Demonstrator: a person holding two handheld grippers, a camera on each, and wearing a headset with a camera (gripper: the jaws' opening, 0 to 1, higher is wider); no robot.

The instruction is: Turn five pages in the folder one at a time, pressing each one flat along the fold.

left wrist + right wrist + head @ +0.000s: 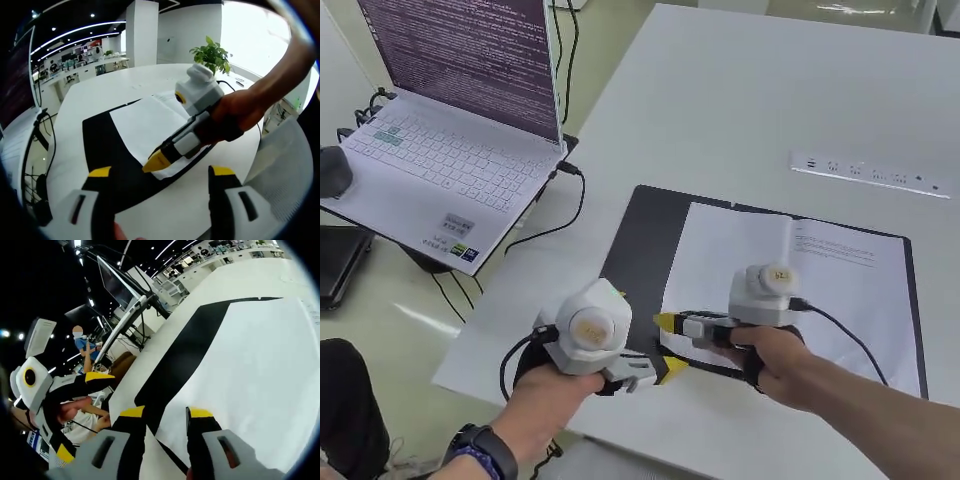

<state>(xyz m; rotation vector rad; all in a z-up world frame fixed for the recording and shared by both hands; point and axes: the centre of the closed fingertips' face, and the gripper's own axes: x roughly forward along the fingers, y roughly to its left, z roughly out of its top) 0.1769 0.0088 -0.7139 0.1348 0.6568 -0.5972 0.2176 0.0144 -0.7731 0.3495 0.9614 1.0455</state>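
The folder (640,240) lay open on the white desk (720,100), close to its near edge. Its black cover showed on the left, and a white page (740,260) lay flat on top to the right. The right tongs (166,412), held in the right hand (775,355), pointed left. Their yellow tips were at the near-left corner of the page, a narrow gap apart, with the page's edge and the black cover visible between them. Whether they touched the paper could not be told. The left tongs (161,172), held in the left hand (555,385), sat just near of them by the folder's near edge, with jaws spread wide and nothing between. An open laptop (450,130) stood off the desk's left side, and a power strip (870,172) lay on the desk at the far right.
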